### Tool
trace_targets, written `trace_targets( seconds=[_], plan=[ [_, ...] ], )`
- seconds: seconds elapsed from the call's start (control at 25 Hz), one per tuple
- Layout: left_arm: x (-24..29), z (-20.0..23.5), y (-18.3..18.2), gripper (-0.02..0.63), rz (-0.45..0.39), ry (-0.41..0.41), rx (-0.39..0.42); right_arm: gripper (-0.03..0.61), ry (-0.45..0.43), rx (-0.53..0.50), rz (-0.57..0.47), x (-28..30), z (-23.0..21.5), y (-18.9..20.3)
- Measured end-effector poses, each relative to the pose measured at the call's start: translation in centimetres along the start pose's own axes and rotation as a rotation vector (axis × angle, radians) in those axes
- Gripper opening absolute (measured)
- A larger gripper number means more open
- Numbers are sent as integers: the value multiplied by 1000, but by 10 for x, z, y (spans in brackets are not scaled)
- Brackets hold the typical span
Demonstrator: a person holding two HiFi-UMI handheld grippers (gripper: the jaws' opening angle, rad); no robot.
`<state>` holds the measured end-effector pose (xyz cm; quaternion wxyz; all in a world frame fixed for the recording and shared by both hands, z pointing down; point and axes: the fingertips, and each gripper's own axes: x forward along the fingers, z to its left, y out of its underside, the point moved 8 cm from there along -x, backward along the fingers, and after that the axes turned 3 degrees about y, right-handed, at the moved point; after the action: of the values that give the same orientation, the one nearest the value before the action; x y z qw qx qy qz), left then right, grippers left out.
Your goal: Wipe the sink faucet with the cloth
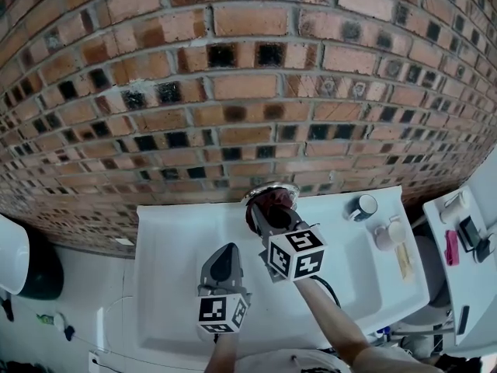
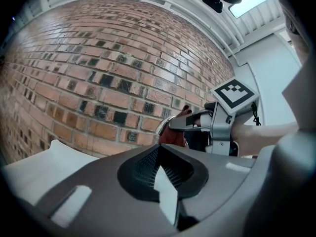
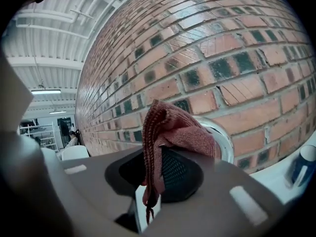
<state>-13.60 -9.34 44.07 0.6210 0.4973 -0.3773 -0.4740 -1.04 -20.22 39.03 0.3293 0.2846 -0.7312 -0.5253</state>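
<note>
Brick wall (image 1: 233,84), blue mug (image 1: 363,207) at right, pink item (image 1: 451,247) on side shelf (image 1: 475,282)

White sink top (image 1: 178,231), mug (image 1: 363,207) at back right, pale round items (image 1: 386,235) beside it.

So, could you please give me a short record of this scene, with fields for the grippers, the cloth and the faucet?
Setting: white sink below a brick wall
Faucet: chrome faucet at the wall end of the sink, partly covered by the cloth
Cloth: reddish knitted cloth, up against the faucet
Right gripper: jaws shut on the cloth, at the faucet
Left gripper: jaws together, empty, over the basin, short of the faucet
Other: mug on the sink's right ledge
</note>
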Motion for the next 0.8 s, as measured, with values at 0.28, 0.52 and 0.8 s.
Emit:
trace_targets(
  seconds=[0.28, 0.52, 0.8],
  plan=[
    [-2, -1, -7, 5, -27, -10, 7, 48, -12, -29, 18, 0, 4, 6],
    [-6, 3, -12, 5, -44, -21, 11, 46, -60, -105, 16, -9, 31, 17],
    [-11, 6, -11, 5, -48, -38, 10, 48, -78, -120, 99, 24, 39, 13]
  ],
)
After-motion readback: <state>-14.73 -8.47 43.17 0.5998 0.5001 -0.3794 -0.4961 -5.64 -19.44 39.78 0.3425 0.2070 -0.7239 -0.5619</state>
